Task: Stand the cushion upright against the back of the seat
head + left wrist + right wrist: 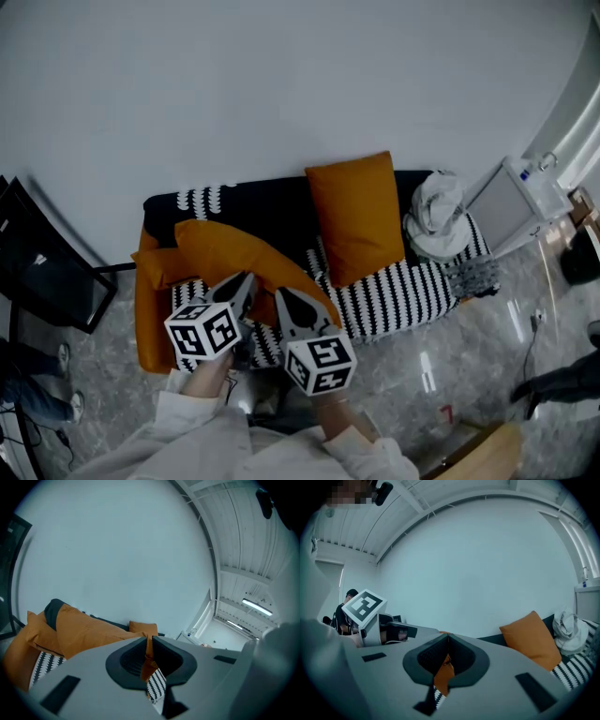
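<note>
A large orange cushion (225, 251) lies tilted over the left part of the striped sofa seat (403, 291), its near edge lifted. My left gripper (246, 281) and right gripper (285, 298) are side by side at that near edge. In the left gripper view the left gripper (148, 639) is shut, with orange fabric pinched between the jaws and the cushion (89, 630) stretching away to the left. In the right gripper view the right gripper (448, 637) is likewise shut on a fold of the orange cushion (443, 674). The dark sofa back (267, 206) rises behind it.
A second orange cushion (356, 216) stands upright against the sofa back at the middle. A white bundle of cloth (436, 217) and a grey knitted item (473, 277) lie at the sofa's right end. A white cabinet (520, 202) stands to the right and a black chair (47, 272) to the left.
</note>
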A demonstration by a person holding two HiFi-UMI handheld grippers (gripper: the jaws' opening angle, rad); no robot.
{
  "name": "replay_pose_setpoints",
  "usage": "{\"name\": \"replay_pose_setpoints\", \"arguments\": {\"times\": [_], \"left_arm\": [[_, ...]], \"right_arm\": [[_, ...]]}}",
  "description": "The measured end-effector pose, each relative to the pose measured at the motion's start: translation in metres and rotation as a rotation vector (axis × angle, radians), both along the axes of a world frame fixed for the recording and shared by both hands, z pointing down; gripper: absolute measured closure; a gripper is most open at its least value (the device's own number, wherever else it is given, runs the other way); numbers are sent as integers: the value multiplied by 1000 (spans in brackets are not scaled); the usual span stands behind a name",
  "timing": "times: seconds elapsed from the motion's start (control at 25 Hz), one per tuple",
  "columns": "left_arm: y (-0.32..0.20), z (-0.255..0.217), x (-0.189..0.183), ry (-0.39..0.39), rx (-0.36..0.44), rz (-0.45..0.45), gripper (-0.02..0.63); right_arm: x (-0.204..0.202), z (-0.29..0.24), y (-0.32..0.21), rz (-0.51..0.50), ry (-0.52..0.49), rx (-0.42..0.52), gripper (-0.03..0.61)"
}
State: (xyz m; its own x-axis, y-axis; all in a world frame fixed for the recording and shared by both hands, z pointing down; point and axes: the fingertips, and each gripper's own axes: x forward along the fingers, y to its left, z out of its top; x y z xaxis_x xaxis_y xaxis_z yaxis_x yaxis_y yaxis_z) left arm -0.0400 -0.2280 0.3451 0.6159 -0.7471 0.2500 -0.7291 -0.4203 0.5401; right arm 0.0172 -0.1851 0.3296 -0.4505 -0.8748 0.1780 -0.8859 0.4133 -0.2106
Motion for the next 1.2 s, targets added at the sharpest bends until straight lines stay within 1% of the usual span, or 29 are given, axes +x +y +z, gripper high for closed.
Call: {"name": "replay_pose_setpoints", "arguments": {"times": [0.32, 0.52, 1.0, 1.2], "left_arm": [[-40, -19, 24, 49, 37, -28, 574], [-63, -33, 34, 74, 41, -74, 574], [-126, -47, 59, 77, 76, -172, 575], [-147, -49, 69, 87, 95, -208, 577]], "right_arm": [[28, -6, -53, -28, -4, 13, 566], [46, -16, -91, -53, -11, 22, 566], [72, -25, -160, -159, -30, 37, 566], [89, -22, -182, -179, -28, 37, 566]]}}
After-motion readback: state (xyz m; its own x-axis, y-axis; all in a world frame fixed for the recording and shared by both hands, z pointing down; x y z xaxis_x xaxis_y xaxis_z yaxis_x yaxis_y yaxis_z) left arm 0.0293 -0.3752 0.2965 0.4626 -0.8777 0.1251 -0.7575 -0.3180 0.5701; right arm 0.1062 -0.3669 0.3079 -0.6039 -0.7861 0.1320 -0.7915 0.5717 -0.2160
